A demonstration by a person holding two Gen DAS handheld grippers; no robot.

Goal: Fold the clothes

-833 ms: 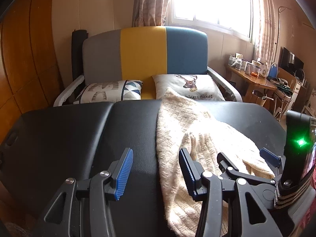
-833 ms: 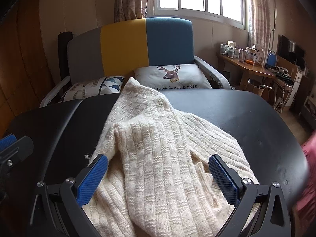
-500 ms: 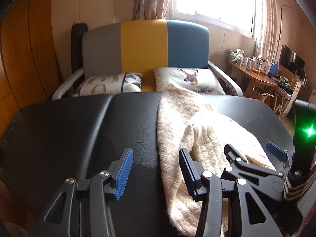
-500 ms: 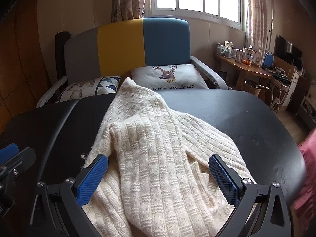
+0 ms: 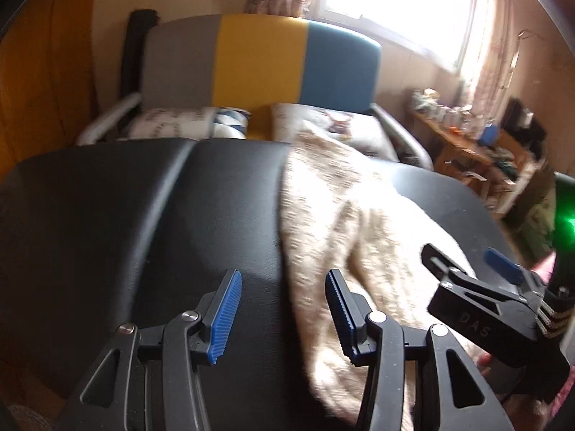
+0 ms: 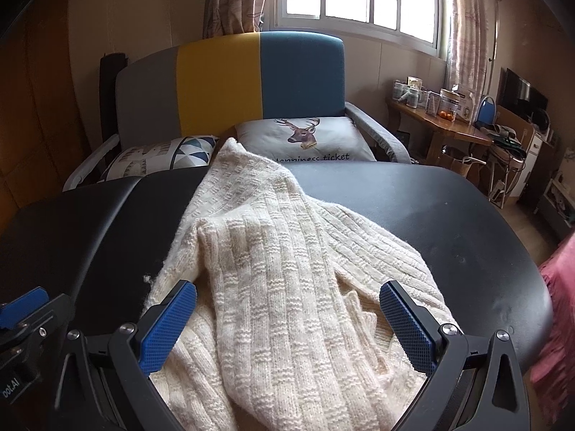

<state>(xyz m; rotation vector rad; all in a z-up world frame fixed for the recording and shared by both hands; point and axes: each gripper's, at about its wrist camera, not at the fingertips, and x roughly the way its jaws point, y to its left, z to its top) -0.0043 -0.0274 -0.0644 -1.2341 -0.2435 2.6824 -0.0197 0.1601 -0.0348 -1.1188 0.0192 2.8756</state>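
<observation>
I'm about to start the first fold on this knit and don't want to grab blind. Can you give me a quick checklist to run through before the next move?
1. Left gripper open: ok, blue pads apart with nothing between them.
2. Right gripper open: ok, jaws wide, straddling the cream sweater without pressing it.
3. Sweater lying flat: not ok, one layer is folded over the body and it is rumpled near the grippers.
4. Sweater fully on the black table: cannot tell, its far end reaches the far edge by the deer cushion.
5. Left gripper lined up on the sweater's edge: ok, the edge lies just ahead, between its pads.
6. Left view sharp: not ok, blurred.
</observation>
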